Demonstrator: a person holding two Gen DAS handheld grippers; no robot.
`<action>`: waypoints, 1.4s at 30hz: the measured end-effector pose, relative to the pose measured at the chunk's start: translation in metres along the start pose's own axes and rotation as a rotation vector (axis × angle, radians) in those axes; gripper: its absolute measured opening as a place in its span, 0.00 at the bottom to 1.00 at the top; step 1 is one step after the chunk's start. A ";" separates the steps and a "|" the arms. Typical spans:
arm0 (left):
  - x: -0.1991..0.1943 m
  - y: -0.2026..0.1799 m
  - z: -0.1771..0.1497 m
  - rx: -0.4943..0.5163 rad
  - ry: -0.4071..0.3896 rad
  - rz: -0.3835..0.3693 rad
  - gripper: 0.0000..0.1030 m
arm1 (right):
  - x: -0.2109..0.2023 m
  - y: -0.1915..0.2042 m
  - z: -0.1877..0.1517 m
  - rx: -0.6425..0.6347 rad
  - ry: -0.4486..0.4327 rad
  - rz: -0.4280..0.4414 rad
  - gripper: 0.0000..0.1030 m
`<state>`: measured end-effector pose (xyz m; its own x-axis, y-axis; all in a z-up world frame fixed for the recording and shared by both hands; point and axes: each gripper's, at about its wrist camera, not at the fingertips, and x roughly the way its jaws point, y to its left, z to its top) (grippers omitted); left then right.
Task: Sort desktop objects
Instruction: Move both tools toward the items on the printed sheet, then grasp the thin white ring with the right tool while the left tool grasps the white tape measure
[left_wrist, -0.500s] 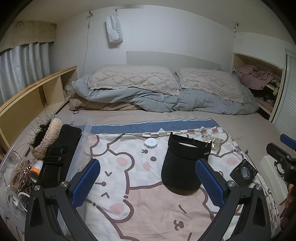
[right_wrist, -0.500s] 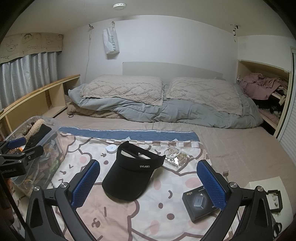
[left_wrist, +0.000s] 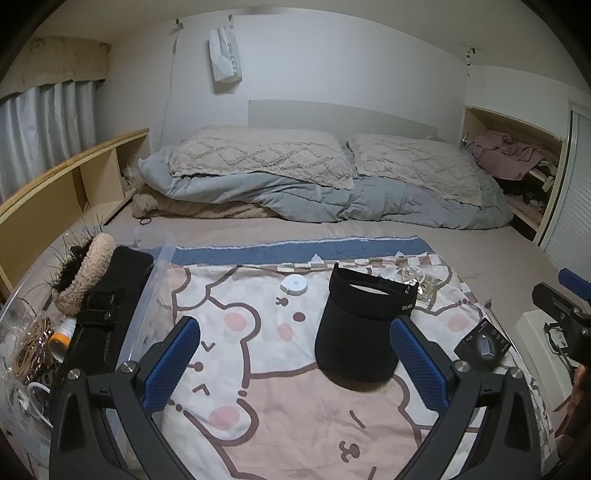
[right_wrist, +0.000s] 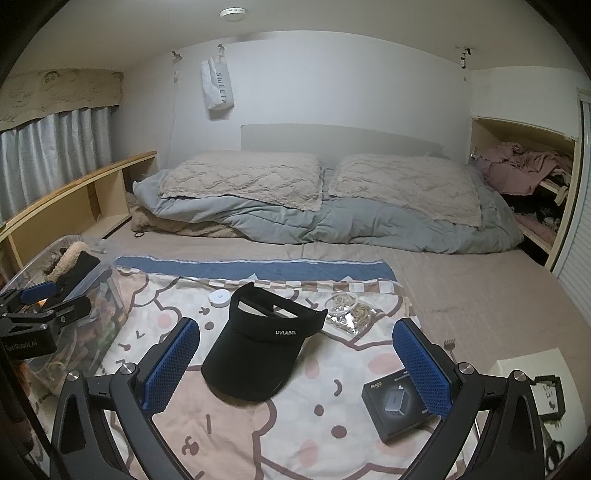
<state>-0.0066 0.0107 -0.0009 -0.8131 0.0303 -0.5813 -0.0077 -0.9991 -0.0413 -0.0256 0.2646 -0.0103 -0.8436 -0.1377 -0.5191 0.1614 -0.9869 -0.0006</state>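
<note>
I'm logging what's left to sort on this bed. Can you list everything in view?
visor: 1, black, middle of the blanket
tape measure: 1, white, round, behind the visor to its left
bag of rings: 1, clear, right of the visor
box: 1, black, blanket's right edge
bin: 1, clear, left of the blanket, holding dark and fuzzy items
blanket: 1, pink and white cartoon print, on the bed
pillows: 2, beige, at the headboard
duvet: 1, grey-blue, under the pillows
left gripper: fingers blue, open, empty
right gripper: fingers blue, open, empty
</note>
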 end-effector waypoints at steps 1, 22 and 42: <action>0.000 -0.001 0.001 0.004 -0.006 0.003 1.00 | 0.000 -0.001 0.001 0.004 0.000 -0.002 1.00; 0.051 0.007 0.018 0.022 -0.036 0.020 1.00 | 0.047 -0.059 0.014 0.093 0.032 -0.109 1.00; 0.178 0.016 0.017 0.041 0.069 0.072 0.92 | 0.142 -0.144 0.014 0.278 0.147 -0.207 1.00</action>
<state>-0.1616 -0.0008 -0.0913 -0.7706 -0.0407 -0.6361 0.0240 -0.9991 0.0349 -0.1755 0.3861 -0.0721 -0.7583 0.0605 -0.6491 -0.1670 -0.9805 0.1038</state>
